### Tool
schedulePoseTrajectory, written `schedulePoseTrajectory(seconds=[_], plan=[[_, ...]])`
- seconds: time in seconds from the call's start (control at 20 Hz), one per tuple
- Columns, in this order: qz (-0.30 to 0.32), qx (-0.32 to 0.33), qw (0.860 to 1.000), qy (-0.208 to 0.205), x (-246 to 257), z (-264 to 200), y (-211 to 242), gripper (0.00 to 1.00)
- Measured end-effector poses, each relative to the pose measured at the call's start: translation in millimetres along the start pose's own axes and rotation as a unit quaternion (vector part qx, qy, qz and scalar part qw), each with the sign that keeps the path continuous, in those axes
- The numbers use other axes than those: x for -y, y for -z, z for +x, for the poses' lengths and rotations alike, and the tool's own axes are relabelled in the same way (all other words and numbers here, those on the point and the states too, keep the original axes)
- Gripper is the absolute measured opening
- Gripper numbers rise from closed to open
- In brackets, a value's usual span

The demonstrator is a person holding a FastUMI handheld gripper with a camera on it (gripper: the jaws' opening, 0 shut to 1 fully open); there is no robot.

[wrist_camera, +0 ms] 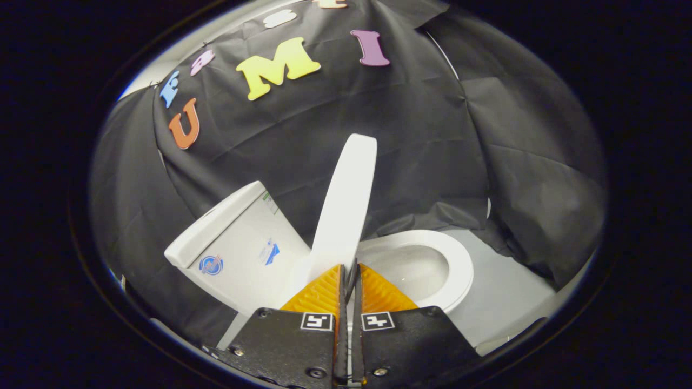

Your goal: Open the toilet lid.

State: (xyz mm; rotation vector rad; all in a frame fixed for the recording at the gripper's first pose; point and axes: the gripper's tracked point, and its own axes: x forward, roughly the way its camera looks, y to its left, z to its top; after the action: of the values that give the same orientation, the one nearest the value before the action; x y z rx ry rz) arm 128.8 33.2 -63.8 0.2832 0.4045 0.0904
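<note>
White toilet lid (346,205) raised, near-upright.

The gripper (349,268) had its two fingers drawn together, pinching the edge of the white toilet lid (346,202), which stood raised almost upright. To one side of the lid sat the white tank (238,243); on the other, the seat (459,270) ringed the open bowl (419,267). Black cloth (421,135) hung behind.
</note>
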Motion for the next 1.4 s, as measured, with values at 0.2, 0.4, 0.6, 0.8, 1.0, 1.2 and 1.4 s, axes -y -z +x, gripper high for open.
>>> schedulePoseTrajectory(seconds=[0.2, 0.4, 0.6, 0.8, 1.0, 1.2, 1.4], plan=[[-0.026, 0.005, 1.0, 0.003, -17.3, -0.1, -2.9, 0.06], [-0.042, 0.006, 0.999, 0.007, -30.6, -1.0, -5.6, 0.06], [-0.064, 0.009, 0.998, 0.004, -46.6, -1.6, -6.1, 0.06], [-0.079, 0.013, 0.997, 0.004, -59.9, -2.6, -5.7, 0.06], [-0.09, 0.014, 0.996, 0.003, -72.3, -1.4, -5.6, 0.07], [-0.102, 0.016, 0.995, 0.004, -83.8, 0.5, -5.8, 0.06], [-0.114, 0.018, 0.993, 0.004, -94.7, 2.0, -5.7, 0.07]])
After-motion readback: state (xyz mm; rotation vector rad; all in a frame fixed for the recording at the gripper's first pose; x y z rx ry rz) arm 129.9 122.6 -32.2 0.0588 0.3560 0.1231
